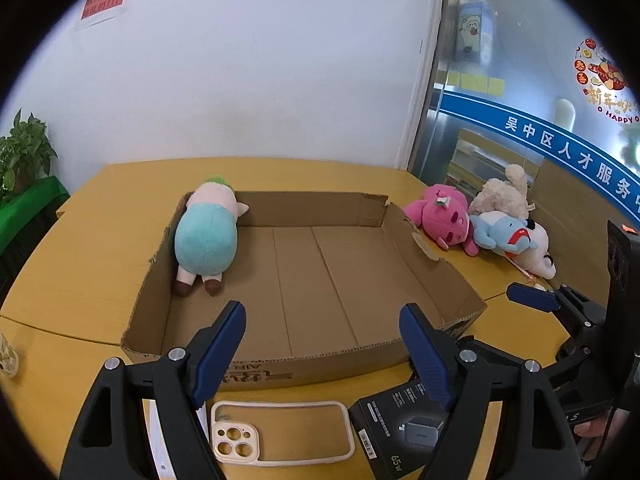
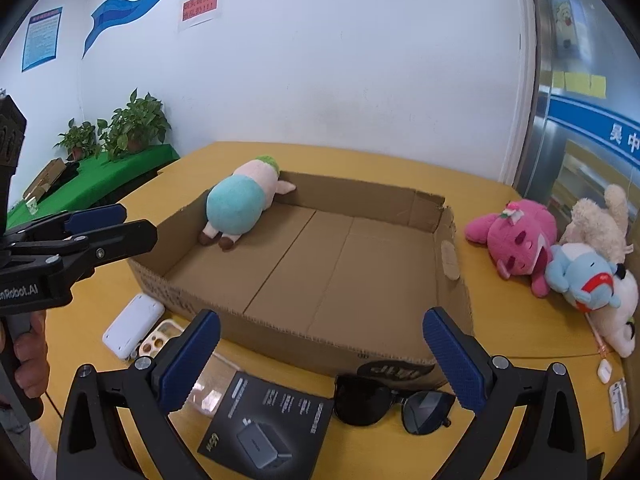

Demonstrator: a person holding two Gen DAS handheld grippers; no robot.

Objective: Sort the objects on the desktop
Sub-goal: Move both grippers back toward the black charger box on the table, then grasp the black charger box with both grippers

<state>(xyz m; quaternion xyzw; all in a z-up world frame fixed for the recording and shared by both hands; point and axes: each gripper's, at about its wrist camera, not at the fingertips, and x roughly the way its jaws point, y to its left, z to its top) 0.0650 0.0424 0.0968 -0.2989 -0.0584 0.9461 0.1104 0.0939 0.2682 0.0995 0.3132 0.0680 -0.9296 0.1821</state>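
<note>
Left wrist view, near to far. Left gripper (image 1: 322, 344): jaws spread wide, nothing between them, hanging over the table's (image 1: 80, 240) near edge. Under it, on the table: phone case (image 1: 280, 432), clear with cream rim, lying flat; charger box (image 1: 396, 428), black, just beside the case on the right, partly hidden by the right finger. Beyond both: cardboard box (image 1: 320, 272), shallow, open-topped, its near wall close behind the case. Inside, against the left wall toward the far left corner: teal plush (image 1: 206, 240), lying face down, brown feet pointing near. Outside the box's right wall, toward the table's right edge: pink plush (image 1: 440, 216), blue plush (image 1: 500, 232), cream plush (image 1: 504, 196), huddled together and touching.

Right wrist view, near to far. Right gripper (image 2: 320, 356): jaws likewise wide apart, holding nothing. Beneath it: sunglasses (image 2: 392, 400), dark, in front of the box's near right corner; charger box to their left. Left of the box's near left corner: power bank (image 2: 132, 324), white, beside the phone case. Near the table's right edge: small white earbud case (image 2: 605, 370). Far left, off the table: potted plants (image 2: 132, 124) on a green cloth.
</note>
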